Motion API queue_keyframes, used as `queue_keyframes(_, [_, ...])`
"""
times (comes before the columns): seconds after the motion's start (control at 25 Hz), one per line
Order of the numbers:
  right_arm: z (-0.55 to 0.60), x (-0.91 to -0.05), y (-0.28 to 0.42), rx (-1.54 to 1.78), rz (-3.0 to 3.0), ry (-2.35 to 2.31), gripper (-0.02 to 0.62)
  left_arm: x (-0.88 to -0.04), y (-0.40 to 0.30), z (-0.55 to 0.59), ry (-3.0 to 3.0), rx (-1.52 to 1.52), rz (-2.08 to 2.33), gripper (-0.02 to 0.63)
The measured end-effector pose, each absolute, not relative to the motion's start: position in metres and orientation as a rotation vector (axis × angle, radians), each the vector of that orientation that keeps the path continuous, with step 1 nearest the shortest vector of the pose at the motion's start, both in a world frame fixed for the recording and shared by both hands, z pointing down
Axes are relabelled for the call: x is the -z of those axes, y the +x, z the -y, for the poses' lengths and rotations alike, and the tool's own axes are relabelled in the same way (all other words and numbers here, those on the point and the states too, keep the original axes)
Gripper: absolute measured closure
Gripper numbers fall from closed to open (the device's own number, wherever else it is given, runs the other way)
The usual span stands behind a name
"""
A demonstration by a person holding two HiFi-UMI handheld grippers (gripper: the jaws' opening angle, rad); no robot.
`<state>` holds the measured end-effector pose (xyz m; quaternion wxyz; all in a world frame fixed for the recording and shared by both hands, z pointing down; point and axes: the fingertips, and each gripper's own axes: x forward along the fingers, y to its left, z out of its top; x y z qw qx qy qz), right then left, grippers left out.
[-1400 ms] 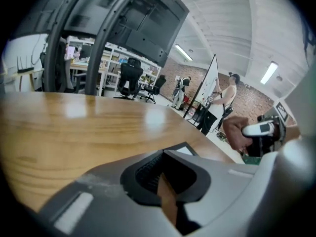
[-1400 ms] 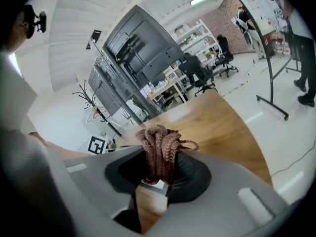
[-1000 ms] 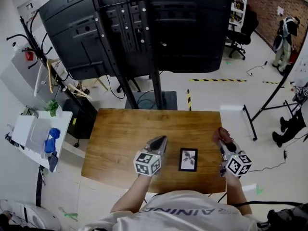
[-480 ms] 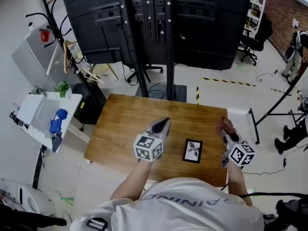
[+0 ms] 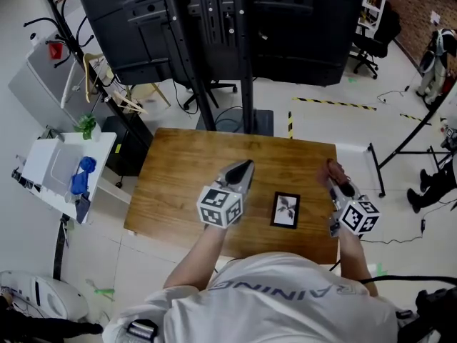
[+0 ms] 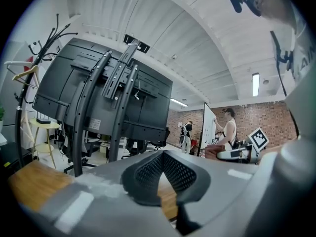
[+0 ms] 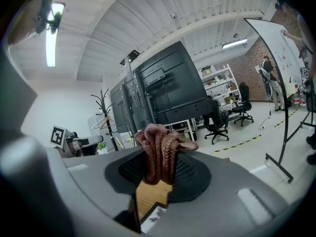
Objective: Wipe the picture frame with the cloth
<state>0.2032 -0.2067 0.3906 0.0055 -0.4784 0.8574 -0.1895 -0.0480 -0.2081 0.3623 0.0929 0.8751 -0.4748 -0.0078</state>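
R gripper [image 7: 159, 158] jaws clenched on a bunched reddish-brown knitted cloth [image 7: 163, 141], up over the table's right edge. L gripper [image 6: 163, 154] jaws pressed together, nothing btwn. Small black-framed picture frame [image 5: 285, 210] lies flat on the brown wooden table [image 5: 178, 184], nr its near edge, btwn both grippers, touching neither.

Wooden table [image 5: 178, 191] before big black screens [image 5: 285, 20], pale floor [image 5: 321, 123], brick wall [image 6: 252, 117].
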Motion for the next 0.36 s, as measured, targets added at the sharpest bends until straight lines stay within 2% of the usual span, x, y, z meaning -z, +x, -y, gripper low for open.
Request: queue_keyframes(0.36, [0.2027, -0.3945, 0.2054, 0.603, -2.689, -1.518, 0.485, -0.3656, -0.0454, 0.2039, 2.603, 0.015, 1.378, 0.600])
